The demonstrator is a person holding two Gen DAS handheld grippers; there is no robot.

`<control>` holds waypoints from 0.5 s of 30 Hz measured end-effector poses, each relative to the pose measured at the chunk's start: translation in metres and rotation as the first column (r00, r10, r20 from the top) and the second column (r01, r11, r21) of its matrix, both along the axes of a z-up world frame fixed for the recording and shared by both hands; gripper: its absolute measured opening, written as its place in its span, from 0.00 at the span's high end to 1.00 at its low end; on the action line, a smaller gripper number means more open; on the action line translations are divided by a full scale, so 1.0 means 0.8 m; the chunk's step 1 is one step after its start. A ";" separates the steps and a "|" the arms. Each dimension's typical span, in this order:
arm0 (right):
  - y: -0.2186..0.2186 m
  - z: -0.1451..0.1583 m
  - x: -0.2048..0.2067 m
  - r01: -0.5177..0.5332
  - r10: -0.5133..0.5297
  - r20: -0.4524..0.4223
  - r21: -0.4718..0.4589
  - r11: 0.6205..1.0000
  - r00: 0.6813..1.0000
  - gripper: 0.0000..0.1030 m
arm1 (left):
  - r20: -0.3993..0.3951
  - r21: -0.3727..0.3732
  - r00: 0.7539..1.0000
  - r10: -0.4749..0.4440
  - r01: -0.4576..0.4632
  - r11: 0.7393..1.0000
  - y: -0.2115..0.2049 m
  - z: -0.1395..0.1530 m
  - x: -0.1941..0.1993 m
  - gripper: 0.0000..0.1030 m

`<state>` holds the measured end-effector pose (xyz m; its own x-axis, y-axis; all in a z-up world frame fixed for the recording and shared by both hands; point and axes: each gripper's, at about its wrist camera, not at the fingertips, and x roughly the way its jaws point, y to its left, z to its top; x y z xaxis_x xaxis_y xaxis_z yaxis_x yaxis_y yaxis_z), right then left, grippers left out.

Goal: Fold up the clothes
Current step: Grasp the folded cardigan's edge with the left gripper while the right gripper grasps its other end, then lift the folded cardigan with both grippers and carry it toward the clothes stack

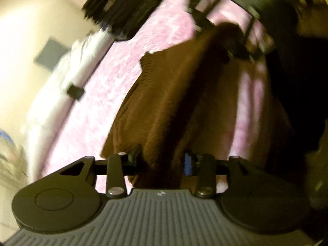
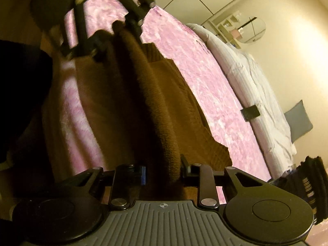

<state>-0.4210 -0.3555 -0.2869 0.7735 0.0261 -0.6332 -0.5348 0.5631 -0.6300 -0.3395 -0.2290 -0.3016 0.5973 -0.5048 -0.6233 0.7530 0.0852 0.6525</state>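
One brown sweater (image 1: 164, 106) lies partly on a pink blanket (image 1: 98, 94), its near edge lifted into a taut ridge that runs between two grippers. The left gripper (image 1: 163, 160) holds one end of this ridge: its two fingers stand close on either side of a thick bunch of knit, clamped on it. In the same view the right gripper (image 1: 231, 47) appears at the far end of the ridge, tilted and blurred. The right gripper (image 2: 163, 171) likewise closes on the sweater (image 2: 164, 106), the folded fabric pinched between its two fingers and rising away toward the left gripper (image 2: 114, 39), which grips the opposite end above the blanket (image 2: 205, 86). Both tools point toward each other along the ridge, each canted relative to the bed. Beyond the blanket lies one white duvet (image 2: 252, 82) carrying one small dark object (image 2: 250, 112); one grey pillow (image 2: 299, 121) lies beside it. One dark striped stack of clothes (image 1: 121, 10) sits at the blanket's far edge. One round mirror (image 2: 252, 29) hangs on the wall.
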 end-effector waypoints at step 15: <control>0.009 0.015 -0.011 0.007 -0.007 0.002 0.021 1.000 1.000 0.66 | 0.071 0.141 0.997 -0.024 0.014 0.990 -0.028 -0.019 0.008 0.79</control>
